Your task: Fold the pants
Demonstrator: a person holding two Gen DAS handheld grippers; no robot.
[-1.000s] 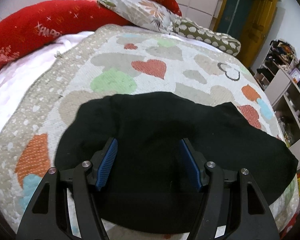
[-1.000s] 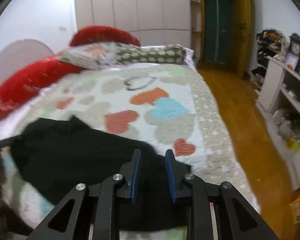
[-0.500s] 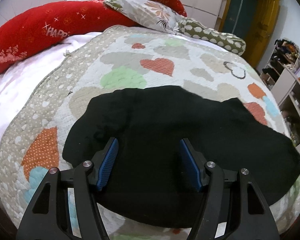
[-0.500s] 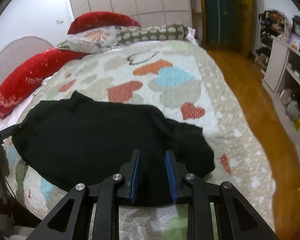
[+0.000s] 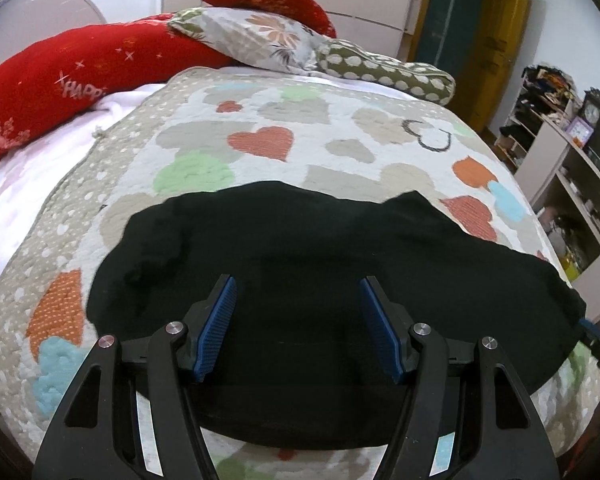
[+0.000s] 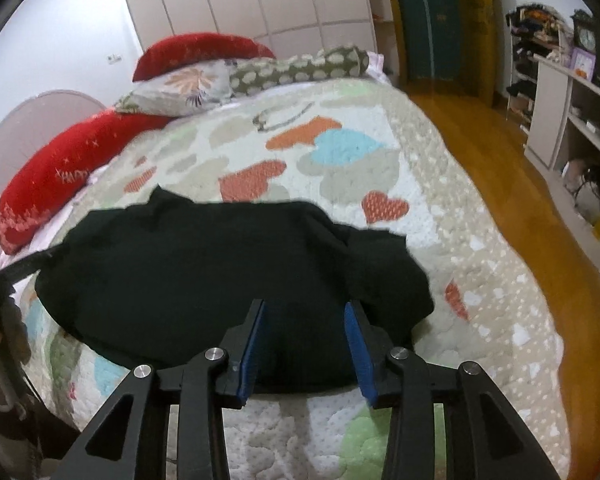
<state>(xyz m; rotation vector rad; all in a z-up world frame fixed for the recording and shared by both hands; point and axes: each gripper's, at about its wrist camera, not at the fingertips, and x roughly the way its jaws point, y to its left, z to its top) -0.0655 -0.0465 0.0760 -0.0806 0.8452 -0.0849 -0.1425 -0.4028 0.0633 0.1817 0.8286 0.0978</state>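
Note:
The black pants lie in a flat folded heap on the heart-patterned quilt near the bed's front edge. They also show in the right wrist view. My left gripper is open and empty, its blue pads over the pants' near part. My right gripper is open and empty, above the pants' near right end. The left gripper's black tip shows at the pants' left end in the right wrist view.
Red pillows, a floral pillow and a dotted bolster lie at the head of the bed. White shelves stand to the right across a wooden floor. The bed edge is just below both grippers.
My right gripper has opened from nearly shut and let go of the pants' right end. The pants have settled flat on the quilt. The left gripper stays open.

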